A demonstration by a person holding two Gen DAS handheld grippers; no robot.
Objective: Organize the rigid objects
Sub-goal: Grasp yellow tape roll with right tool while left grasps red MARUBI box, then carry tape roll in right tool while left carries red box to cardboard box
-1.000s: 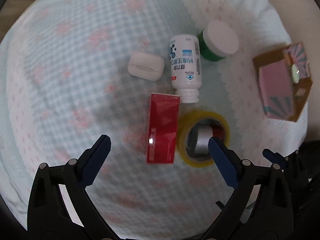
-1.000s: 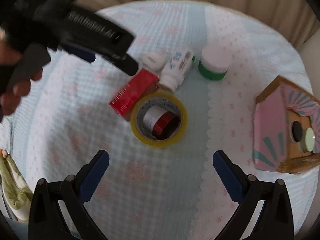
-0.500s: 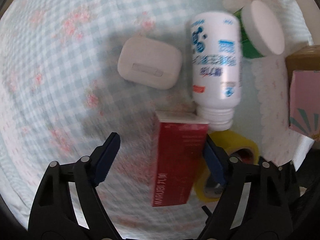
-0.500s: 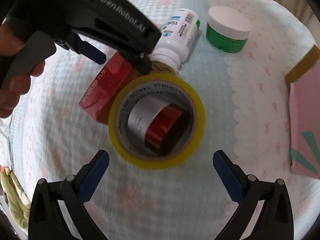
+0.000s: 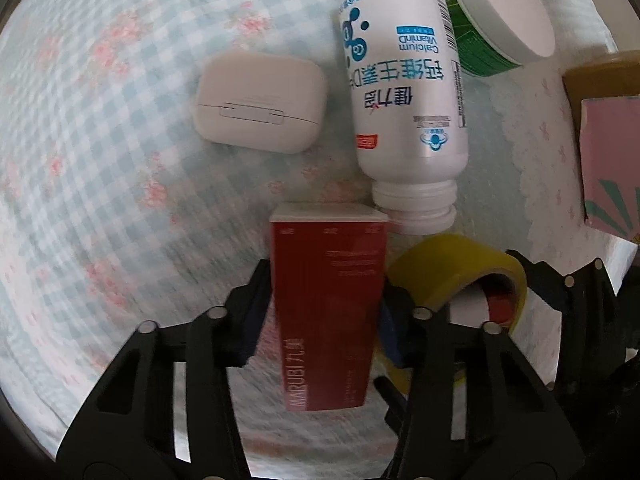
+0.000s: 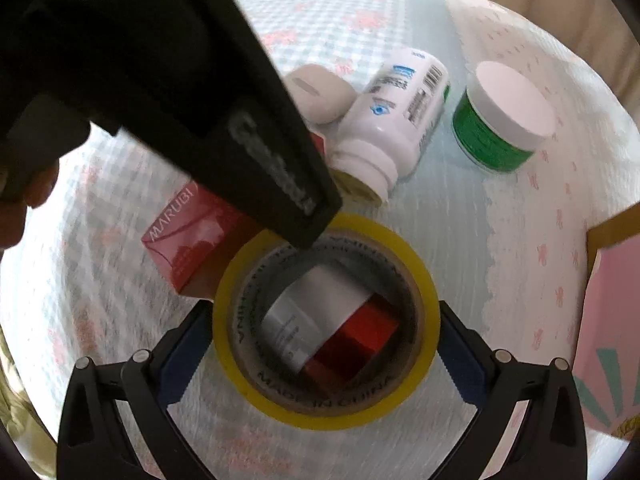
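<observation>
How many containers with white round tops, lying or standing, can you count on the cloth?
2. The white vitamin bottle lies on its side, cap toward the yellow tape roll. The green jar stands beside the bottle's base. Others may be out of view.

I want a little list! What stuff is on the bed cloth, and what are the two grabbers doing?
surface: checked blue-and-pink cloth
left gripper: jaws shut on red cardboard box
right gripper: jaws either side of yellow tape roll, grip unclear
inside roll: small silver-and-red box
lying down: white pill bottle
beside bottle: white earbud case
upright: green jar with white lid
far edge: pink cardboard house
</observation>
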